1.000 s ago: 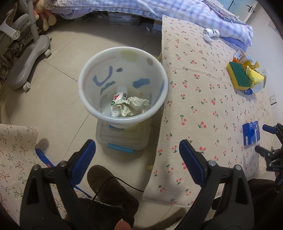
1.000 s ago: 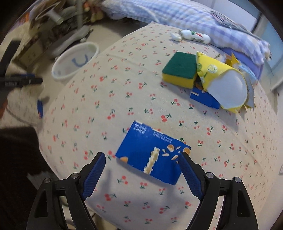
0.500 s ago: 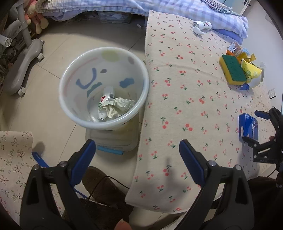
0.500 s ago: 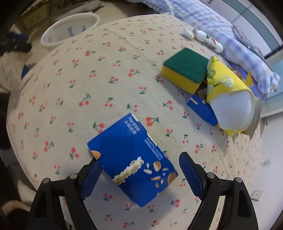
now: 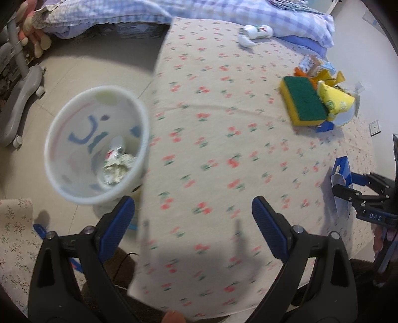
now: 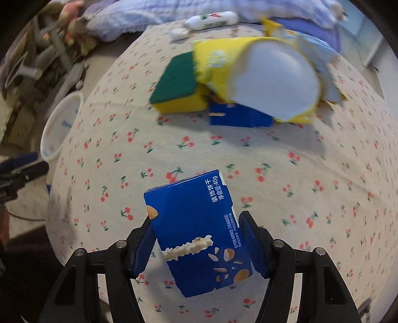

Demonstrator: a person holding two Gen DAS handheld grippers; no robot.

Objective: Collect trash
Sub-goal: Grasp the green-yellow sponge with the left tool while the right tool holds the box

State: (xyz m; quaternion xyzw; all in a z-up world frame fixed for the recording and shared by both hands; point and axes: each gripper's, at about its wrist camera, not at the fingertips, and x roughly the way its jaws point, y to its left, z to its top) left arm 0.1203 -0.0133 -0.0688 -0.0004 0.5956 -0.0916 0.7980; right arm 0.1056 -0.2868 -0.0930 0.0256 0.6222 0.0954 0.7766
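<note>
Two grippers in view. Right gripper (image 6: 196,246) points down at the table (image 6: 248,154), jaws closing on a blue box (image 6: 196,231) that sits between the pads; left pad looks against the box's edge, right pad touching or just beside the other edge, can't tell if fully pressed. Box lies on the cherry-print cloth at the table's near side, tilted, white print facing up. Same box (image 5: 342,171) shows at the right edge of the left wrist view, with the right gripper (image 5: 348,183) around it.

Left gripper (image 5: 194,223) released, jaws wide, nothing between them; it hovers over the near left edge of the table (image 5: 223,124).

Bin (image 5: 97,144) stands on the floor left of the table, white with blue marks, crumpled paper (image 5: 117,166) and a small bottle inside. In the right wrist view the bin (image 6: 59,124) is at far left, partly hidden by the table edge.

Far right on the table: a sponge (image 6: 176,84), green top, yellow body, touching a yellow wrapper (image 6: 248,69) with a pale inside; a second blue box (image 6: 238,115) lies under the wrapper's near edge. More scraps behind the wrapper, blurred. A white bottle (image 6: 211,20) lies at the table's far edge, by the bed (image 5: 124,10) with checked bedding. Left wrist view motion-blurred.
</note>
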